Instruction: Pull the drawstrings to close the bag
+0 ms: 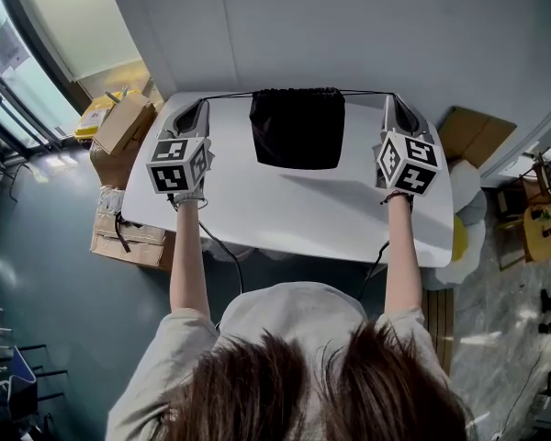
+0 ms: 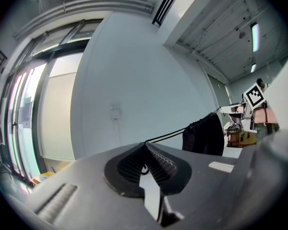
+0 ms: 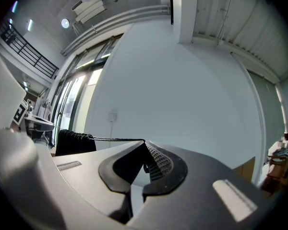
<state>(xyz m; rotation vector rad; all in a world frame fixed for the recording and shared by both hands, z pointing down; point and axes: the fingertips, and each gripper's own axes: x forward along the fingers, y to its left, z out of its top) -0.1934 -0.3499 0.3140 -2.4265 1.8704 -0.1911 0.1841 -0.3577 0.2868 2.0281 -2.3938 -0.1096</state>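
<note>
A black drawstring bag (image 1: pixel 297 128) hangs over the far middle of the white table (image 1: pixel 285 209), its mouth gathered into pleats along the top. Black drawstrings (image 1: pixel 227 94) run taut from the bag's mouth out to both sides. My left gripper (image 1: pixel 202 107) is shut on the left drawstring (image 2: pixel 170 135) at the table's far left corner. My right gripper (image 1: pixel 392 99) is shut on the right drawstring (image 3: pixel 115 139) at the far right corner. The bag (image 2: pixel 203 134) hangs to the right in the left gripper view, and the bag (image 3: pixel 76 142) hangs to the left in the right gripper view.
A pale wall (image 1: pixel 349 35) stands right behind the table. Cardboard boxes (image 1: pixel 121 129) are piled on the floor at the left, with more cardboard (image 1: pixel 473 134) at the right. A cable (image 1: pixel 222 251) hangs off the table's near edge.
</note>
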